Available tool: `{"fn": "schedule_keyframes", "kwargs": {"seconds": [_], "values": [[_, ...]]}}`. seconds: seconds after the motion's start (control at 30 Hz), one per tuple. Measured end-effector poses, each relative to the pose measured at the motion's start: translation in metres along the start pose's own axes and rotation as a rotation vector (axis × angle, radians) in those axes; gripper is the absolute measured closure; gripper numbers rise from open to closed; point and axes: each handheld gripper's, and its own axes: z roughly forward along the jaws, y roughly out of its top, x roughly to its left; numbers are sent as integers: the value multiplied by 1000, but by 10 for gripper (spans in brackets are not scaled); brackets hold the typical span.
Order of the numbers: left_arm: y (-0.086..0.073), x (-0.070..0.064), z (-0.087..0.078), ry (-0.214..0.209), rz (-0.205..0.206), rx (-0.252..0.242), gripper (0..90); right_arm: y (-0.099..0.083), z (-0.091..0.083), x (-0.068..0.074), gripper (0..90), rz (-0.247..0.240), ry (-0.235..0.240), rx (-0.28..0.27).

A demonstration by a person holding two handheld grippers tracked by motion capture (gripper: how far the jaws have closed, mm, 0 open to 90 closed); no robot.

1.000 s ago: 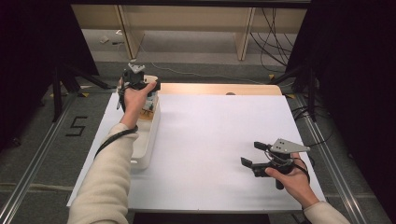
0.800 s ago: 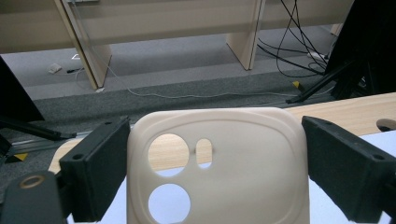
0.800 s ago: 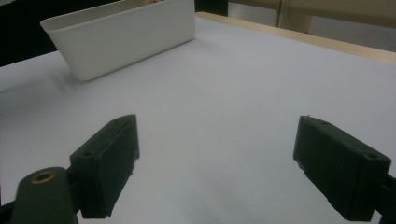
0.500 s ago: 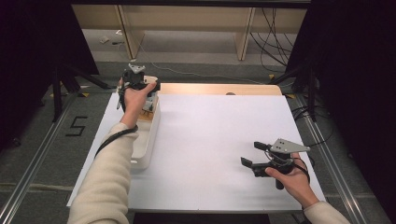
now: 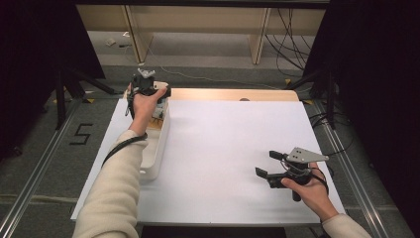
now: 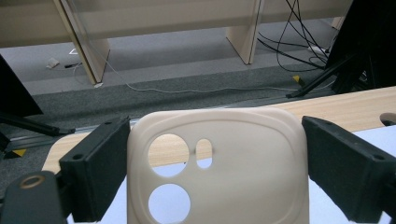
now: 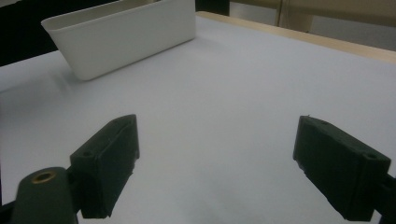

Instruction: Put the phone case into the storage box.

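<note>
Two hand-held grippers work over a white table, one holding a phone case.

Left gripper (image 5: pixel 147 85), at ten o'clock above the white bin (image 5: pixel 154 148), clamps the cream phone case (image 6: pixel 217 163). Right gripper (image 5: pixel 271 163), at four o'clock, rests with jaws wide apart.

In the left gripper view the cream plastic phone case with three camera cut-outs (image 6: pixel 219 168) is cut off by the bottom edge, so its lower part cannot be told. In the high view the left gripper (image 5: pixel 146 85) is mostly hidden by the hand (image 5: pixel 145 103), which also hides the far end of the long white plastic bin (image 5: pixel 155 148).
</note>
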Motion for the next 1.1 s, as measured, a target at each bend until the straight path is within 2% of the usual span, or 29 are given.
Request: {"fn": "schedule_keyframes", "kwargs": {"seconds": [1.1], "values": [[-4, 1, 7, 6, 7, 35, 107, -1, 1, 0, 154, -1, 3, 4]]}}
